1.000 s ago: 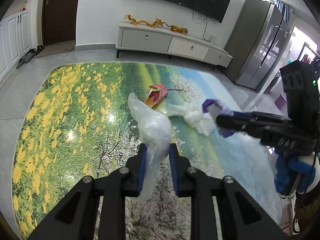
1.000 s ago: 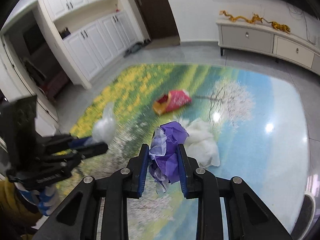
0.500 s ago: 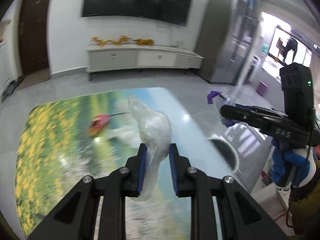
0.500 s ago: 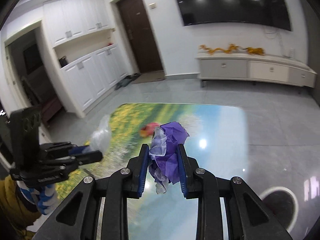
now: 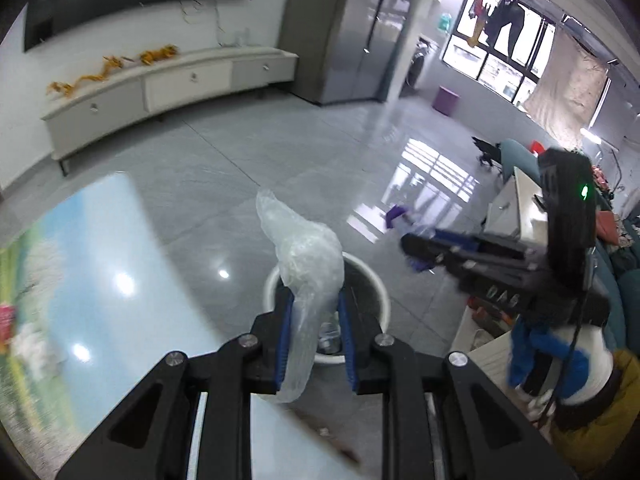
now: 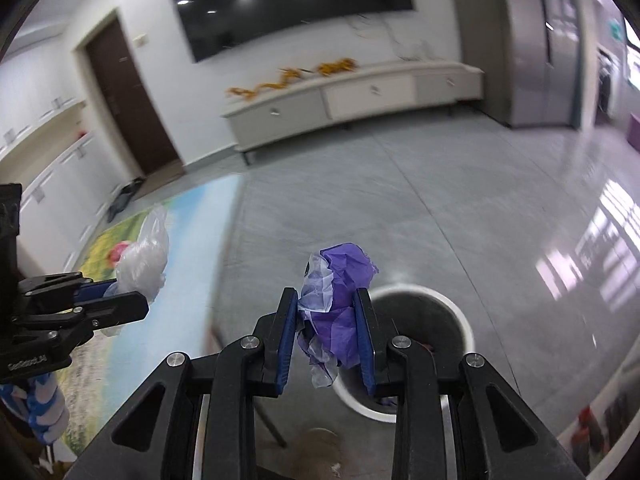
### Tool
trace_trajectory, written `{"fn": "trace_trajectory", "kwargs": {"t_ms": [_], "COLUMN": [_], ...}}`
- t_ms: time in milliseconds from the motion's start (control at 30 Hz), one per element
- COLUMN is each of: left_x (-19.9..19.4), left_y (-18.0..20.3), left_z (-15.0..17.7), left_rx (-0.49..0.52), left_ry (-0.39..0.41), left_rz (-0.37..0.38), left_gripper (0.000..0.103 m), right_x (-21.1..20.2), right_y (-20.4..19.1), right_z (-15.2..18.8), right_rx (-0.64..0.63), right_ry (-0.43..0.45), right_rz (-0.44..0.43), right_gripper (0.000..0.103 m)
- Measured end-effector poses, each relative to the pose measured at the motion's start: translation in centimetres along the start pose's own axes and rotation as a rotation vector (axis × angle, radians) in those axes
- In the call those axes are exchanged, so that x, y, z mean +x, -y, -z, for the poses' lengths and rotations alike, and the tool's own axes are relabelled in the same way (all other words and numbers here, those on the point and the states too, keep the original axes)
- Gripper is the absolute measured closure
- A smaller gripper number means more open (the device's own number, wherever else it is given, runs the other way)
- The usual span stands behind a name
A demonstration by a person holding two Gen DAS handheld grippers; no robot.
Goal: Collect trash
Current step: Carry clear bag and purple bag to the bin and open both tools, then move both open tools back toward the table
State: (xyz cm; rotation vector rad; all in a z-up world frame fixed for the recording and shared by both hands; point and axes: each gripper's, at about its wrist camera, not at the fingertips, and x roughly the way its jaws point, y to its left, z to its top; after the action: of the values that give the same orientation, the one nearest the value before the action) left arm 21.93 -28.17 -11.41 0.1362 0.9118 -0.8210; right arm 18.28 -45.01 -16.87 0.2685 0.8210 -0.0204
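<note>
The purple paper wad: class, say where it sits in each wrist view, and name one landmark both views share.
Left wrist view: purple paper wad at right of centre, in the right gripper.
Right wrist view: the wad at lower centre, between the blue pads.
Shared landmark: the white bin on the floor.

Each hand-held gripper (image 5: 312,336) was matte black, with angular fingers lined by blue ribbed pads (image 6: 286,344) and round silver screws (image 6: 250,343) at the joints. One carried white lettering and a green indicator light (image 5: 585,191). A blue-and-white glove (image 5: 560,354) met a mustard-yellow sleeve (image 5: 612,408).
</note>
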Motion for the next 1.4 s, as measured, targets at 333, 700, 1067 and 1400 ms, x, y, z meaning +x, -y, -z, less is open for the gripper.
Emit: {"fn": "trace_trajectory", "kwargs": {"t_ms": [333, 700, 1067, 1400], "left_x": [8.7, 2.1, -9.4, -18.4], "left_y": [0.8, 1.0, -0.2, -2.2], "left_z": [-4.2, -2.8, 1.2, 6.2], "left_rx": [-0.096, -0.035, -0.035, -0.06], "left_ry": [-0.051, 0.115, 0.328, 0.46], "left_rz": [0.084, -0.172, -0.412, -0.507], "left_gripper": [0.051, 0.051, 0.039, 0.034], "right_x": [5.8, 3.8, -3.0, -8.9], "right_y": [6.2, 4.7, -3.8, -12.1], "right_z": [-0.3, -0.5, -1.4, -1.2], "right_rx": [0.117, 0.1, -0.029, -0.161], "right_ry": [-0.055, 0.001, 0.162, 0.26], "right_rz": [0.071, 0.09, 0.04, -0.006], "right_gripper": [0.055, 0.048, 0.034, 0.019]}}
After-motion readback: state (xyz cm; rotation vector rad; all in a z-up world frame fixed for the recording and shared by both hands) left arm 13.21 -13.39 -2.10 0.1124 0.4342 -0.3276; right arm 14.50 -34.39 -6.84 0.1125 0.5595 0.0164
